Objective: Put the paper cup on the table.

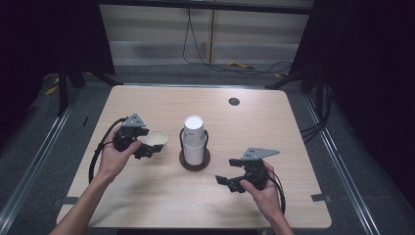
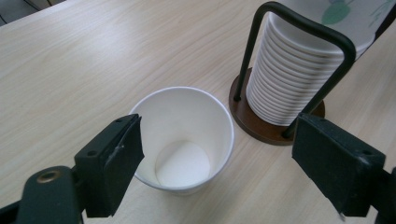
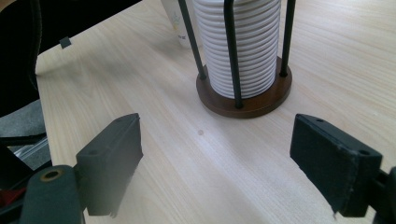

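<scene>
A single white paper cup (image 1: pixel 157 138) stands upright and empty on the wooden table (image 1: pixel 147 196), left of a tall stack of white cups (image 1: pixel 194 137) in a black wire holder with a round brown base (image 1: pixel 195 165). My left gripper (image 1: pixel 147 143) is beside the cup on its left, jaws wide apart. In the left gripper view the cup (image 2: pixel 184 137) stands between the jaws, close to the left pad (image 2: pixel 123 154) and well clear of the right one. My right gripper (image 1: pixel 227 171) rests open near the front right, pointing at the stack (image 3: pixel 240 46), with bare table between its jaws.
A dark round grommet (image 1: pixel 234 102) is set in the table's far right part. Cables lie on the floor beyond the far edge (image 1: pixel 230 66). Black curtains flank both sides. In the right gripper view the lone cup (image 3: pixel 173 23) peeks out behind the stack.
</scene>
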{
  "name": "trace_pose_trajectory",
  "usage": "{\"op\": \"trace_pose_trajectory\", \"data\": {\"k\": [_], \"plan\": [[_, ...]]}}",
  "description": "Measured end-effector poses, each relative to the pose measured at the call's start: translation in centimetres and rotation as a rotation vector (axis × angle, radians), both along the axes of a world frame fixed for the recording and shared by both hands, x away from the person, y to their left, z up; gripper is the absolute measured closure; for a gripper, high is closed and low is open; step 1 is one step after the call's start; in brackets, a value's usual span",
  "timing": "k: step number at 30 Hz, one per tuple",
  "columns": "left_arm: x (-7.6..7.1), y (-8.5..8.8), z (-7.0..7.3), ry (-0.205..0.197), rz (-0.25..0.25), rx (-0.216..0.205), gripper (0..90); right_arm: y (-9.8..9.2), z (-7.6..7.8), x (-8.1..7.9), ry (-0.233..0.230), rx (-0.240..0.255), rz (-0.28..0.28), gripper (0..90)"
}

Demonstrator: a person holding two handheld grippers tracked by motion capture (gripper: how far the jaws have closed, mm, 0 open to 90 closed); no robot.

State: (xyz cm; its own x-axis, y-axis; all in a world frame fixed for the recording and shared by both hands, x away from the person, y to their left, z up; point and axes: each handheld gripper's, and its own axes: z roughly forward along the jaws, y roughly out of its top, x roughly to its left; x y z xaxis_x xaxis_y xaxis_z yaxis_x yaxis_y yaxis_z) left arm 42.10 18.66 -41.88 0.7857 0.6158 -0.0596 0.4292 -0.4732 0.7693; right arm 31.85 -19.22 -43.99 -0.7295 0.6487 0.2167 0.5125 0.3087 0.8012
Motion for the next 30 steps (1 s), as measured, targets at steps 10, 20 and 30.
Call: {"op": "trace_pose_trajectory", "data": {"k": [10,20,30], "plan": [[-1.9,0.2,-0.8,-0.001,-0.001,-0.062,16.3,0.0,0.0,-0.1,-0.015,-0.009,-0.018,16.4],[-3.7,0.0,-2.1,0.005,-0.007,-0.123,16.7,-0.1,-0.1,0.0,-0.015,-0.008,-0.029,16.4],[-6.0,-0.1,-3.4,-0.002,-0.008,-0.139,16.7,-0.2,-0.3,0.0,-0.017,-0.010,-0.037,16.4]]}}
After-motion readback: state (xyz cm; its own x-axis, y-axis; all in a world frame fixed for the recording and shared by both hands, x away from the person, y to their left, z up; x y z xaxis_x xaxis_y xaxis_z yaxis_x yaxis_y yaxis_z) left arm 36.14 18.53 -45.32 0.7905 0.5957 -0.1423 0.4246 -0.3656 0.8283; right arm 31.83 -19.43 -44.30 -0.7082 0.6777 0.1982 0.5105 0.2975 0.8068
